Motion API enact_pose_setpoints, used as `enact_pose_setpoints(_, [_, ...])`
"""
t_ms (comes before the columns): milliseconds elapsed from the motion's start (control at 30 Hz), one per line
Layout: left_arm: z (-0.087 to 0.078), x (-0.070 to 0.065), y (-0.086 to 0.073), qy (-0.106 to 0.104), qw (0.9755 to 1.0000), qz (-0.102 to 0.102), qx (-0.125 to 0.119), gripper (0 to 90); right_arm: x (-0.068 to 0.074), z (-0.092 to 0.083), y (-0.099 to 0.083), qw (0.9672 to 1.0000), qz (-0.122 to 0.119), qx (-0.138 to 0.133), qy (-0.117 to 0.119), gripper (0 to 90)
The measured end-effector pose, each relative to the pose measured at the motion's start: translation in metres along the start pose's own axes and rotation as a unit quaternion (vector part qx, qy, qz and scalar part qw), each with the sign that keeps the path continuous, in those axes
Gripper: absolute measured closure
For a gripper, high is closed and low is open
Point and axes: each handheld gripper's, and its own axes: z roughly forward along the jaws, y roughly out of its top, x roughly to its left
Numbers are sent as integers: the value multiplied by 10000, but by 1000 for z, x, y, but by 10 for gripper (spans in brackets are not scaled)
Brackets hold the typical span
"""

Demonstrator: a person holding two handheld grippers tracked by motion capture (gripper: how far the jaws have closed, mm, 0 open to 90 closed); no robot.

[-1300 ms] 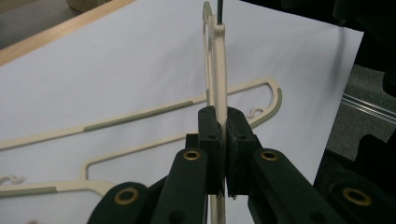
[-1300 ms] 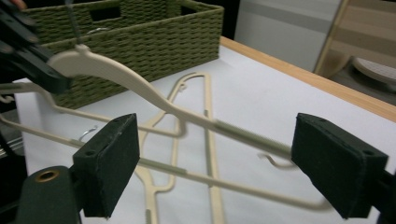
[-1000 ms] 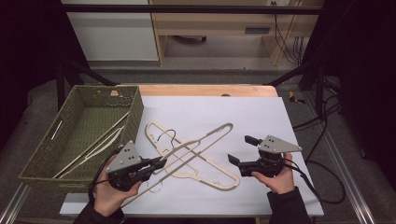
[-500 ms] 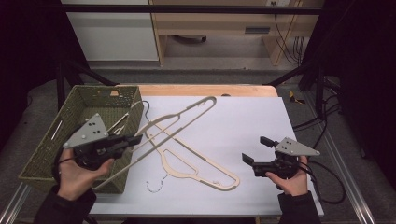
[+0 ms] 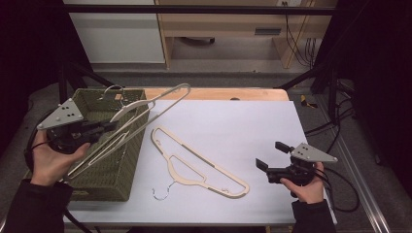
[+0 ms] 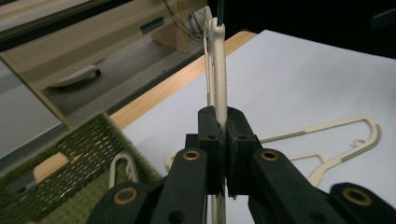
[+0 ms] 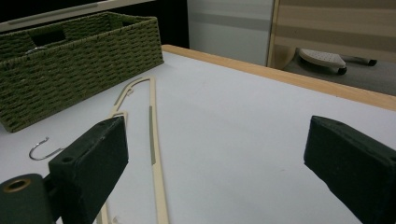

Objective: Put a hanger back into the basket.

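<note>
- The held hanger (image 5: 145,104) is clamped between the jaws of your left gripper (image 5: 109,127). It is above the green woven basket (image 5: 127,167) and runs up and away from the jaws, with its far end beyond the basket's rim, over the surface (image 5: 243,126).
- In the left gripper view, the jaws pinch a thin cream bar of this hanger (image 6: 217,70) edge-on. Such a narrow grip could let it twist or slip if you swing it quickly.
- The basket already has hangers inside, below your left jaws. The long end can catch on the rim or hook into those hangers when you lower it, so I think you should bring it down flat and along the basket.
- Your right gripper (image 5: 269,162) has its jaws wide, and they have just been opening; nothing is between them.
- The second hanger (image 7: 152,140) lies flat on the surface, ahead of the right jaws and toward their left. Its metal hook (image 5: 162,193) is near the basket's corner and may snag there when you lift it.
</note>
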Motion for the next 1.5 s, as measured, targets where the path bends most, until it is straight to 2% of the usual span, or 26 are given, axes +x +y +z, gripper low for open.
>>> enact_pose_setpoints(200, [1,32,-22,333,9990,-224,187,864,-1,-2,0,10000,-19,24,-28,65])
enact_pose_setpoints(233, [1,32,-22,333,9990,-224,187,864,-1,-2,0,10000,-19,24,-28,65])
enact_pose_setpoints(267, [-1,41,-28,421,9983,-318,228,864,-2,-2,0,10000,-8,23,-53,63])
enact_pose_setpoints(400, [-7,60,-44,619,9964,-541,222,863,-2,-2,0,10000,-15,28,-63,59])
enact_pose_setpoints(533, [-14,72,-58,743,9952,-565,304,863,-2,-2,0,10000,-26,44,-85,59])
enact_pose_setpoints(700, [-19,80,-73,758,9952,-480,397,862,-2,-1,-1,9999,-38,59,-76,61])
enact_pose_setpoints(1033, [-24,92,-84,841,9946,-458,405,862,-1,0,-1,9999,-61,82,-64,64])
enact_pose_setpoints(1067, [-24,94,-88,923,9935,-449,483,862,-1,0,-1,9999,-63,80,-62,65])
enact_pose_setpoints(1100, [-24,94,-88,923,9935,-449,483,863,-1,0,-1,9999,-63,80,-62,65])
enact_pose_setpoints(1133, [-22,95,-92,1007,9920,-410,647,863,-1,0,-1,9999,-64,81,-60,66])
enact_pose_setpoints(1167, [-21,96,-95,1025,9914,-416,702,863,-1,0,-1,9999,-62,79,-59,66])
enact_pose_setpoints(1467, [-4,98,-123,1112,9889,-434,889,862,-1,1,-2,9999,-76,103,-56,69])
enact_pose_setpoints(1500, [0,98,-131,1093,9884,-463,948,862,-1,1,-2,9999,-79,104,-52,70])
